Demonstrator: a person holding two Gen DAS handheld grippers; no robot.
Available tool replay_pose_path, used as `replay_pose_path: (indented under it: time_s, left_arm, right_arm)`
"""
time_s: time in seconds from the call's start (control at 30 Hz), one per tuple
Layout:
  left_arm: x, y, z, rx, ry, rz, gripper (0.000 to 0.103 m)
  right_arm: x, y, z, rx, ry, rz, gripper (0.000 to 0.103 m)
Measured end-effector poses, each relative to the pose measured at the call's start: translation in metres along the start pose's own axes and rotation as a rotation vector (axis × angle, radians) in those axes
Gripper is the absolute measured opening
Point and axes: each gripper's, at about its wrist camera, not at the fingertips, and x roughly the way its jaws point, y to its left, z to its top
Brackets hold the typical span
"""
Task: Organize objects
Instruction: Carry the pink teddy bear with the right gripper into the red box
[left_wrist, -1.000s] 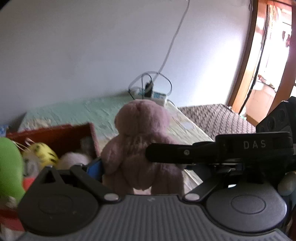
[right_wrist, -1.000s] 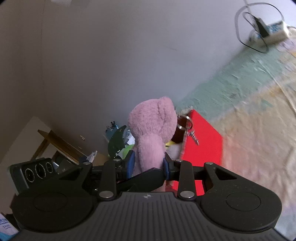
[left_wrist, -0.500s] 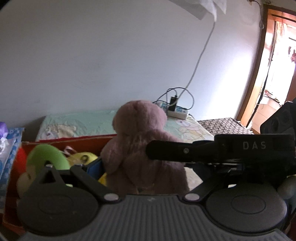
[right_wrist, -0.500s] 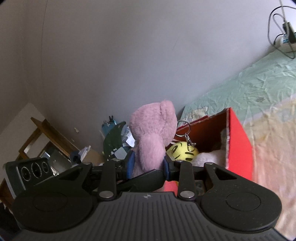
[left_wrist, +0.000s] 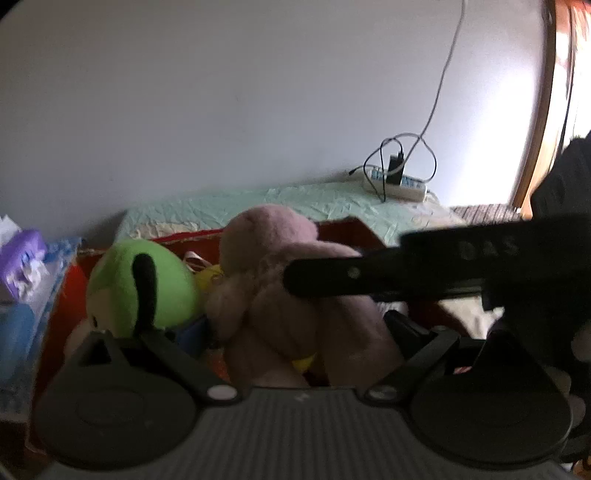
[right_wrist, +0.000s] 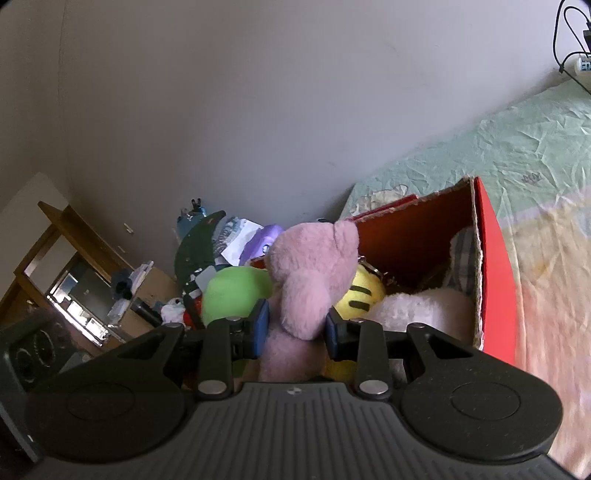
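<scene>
A pink plush bear (right_wrist: 310, 284) is held over a red cardboard box (right_wrist: 491, 266) on the bed. My right gripper (right_wrist: 297, 328) is shut on the bear's body, its blue pads (right_wrist: 260, 325) pressing both sides. In the left wrist view the bear (left_wrist: 291, 295) sits between my left gripper's jaws (left_wrist: 295, 325), and the right gripper's black finger (left_wrist: 369, 273) crosses it from the right. The left fingertips are hidden behind the bear. The box holds a green plush (left_wrist: 140, 284), a yellow striped plush (right_wrist: 362, 291) and a white plush (right_wrist: 421, 310).
A green and cream bedsheet (right_wrist: 517, 155) covers the bed. A white power strip with cables (left_wrist: 395, 181) lies by the wall. Cluttered items and a wooden desk (right_wrist: 92, 280) stand left of the box. A purple tissue pack (left_wrist: 22, 258) is at far left.
Both grippers have lowered the pink bear from above the box toward its inside. The box and its plush toys now fill more of both views.
</scene>
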Motion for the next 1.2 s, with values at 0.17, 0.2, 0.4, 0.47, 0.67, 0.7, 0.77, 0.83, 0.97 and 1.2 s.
replay_pose_path:
  time_s: [0.17, 0.2, 0.4, 0.47, 0.67, 0.7, 0.77, 0.83, 0.97, 1.2]
  left_arm:
    - [0.005, 0.001, -0.003, 0.019, 0.004, 0.008, 0.095]
    - [0.005, 0.001, -0.004, 0.020, 0.007, 0.004, 0.095]
    - [-0.009, -0.002, -0.008, 0.022, 0.017, -0.006, 0.095]
    - [-0.015, -0.001, -0.007, 0.003, 0.019, -0.015, 0.095]
    - [-0.028, -0.001, -0.009, -0.051, 0.042, -0.106, 0.086]
    - [-0.028, -0.002, -0.009, -0.049, 0.045, -0.113, 0.086]
    - [-0.027, -0.004, -0.011, -0.038, 0.054, -0.104, 0.084]
    - [-0.024, -0.004, -0.011, -0.042, 0.060, -0.097, 0.084]
    - [-0.014, -0.006, -0.011, -0.052, 0.061, -0.091, 0.087]
    - [-0.005, -0.017, -0.013, -0.026, 0.066, -0.077, 0.089]
  right_arm:
    - [-0.010, 0.006, 0.000, -0.066, -0.012, -0.042, 0.037]
    - [-0.011, 0.008, 0.000, -0.071, -0.012, -0.053, 0.038]
    - [-0.033, 0.017, 0.002, -0.108, -0.002, -0.088, 0.039]
    - [-0.037, 0.019, 0.003, -0.091, 0.014, -0.087, 0.031]
    - [-0.021, 0.023, -0.008, -0.150, 0.089, -0.174, 0.014]
    - [-0.017, 0.022, -0.009, -0.144, 0.097, -0.181, 0.014]
    - [-0.012, 0.021, -0.009, -0.143, 0.102, -0.192, 0.015]
    - [-0.009, 0.024, -0.009, -0.170, 0.095, -0.215, 0.015]
    - [-0.003, 0.021, -0.007, -0.169, 0.090, -0.237, 0.018]
    - [-0.007, 0.027, -0.011, -0.220, 0.122, -0.260, 0.021]
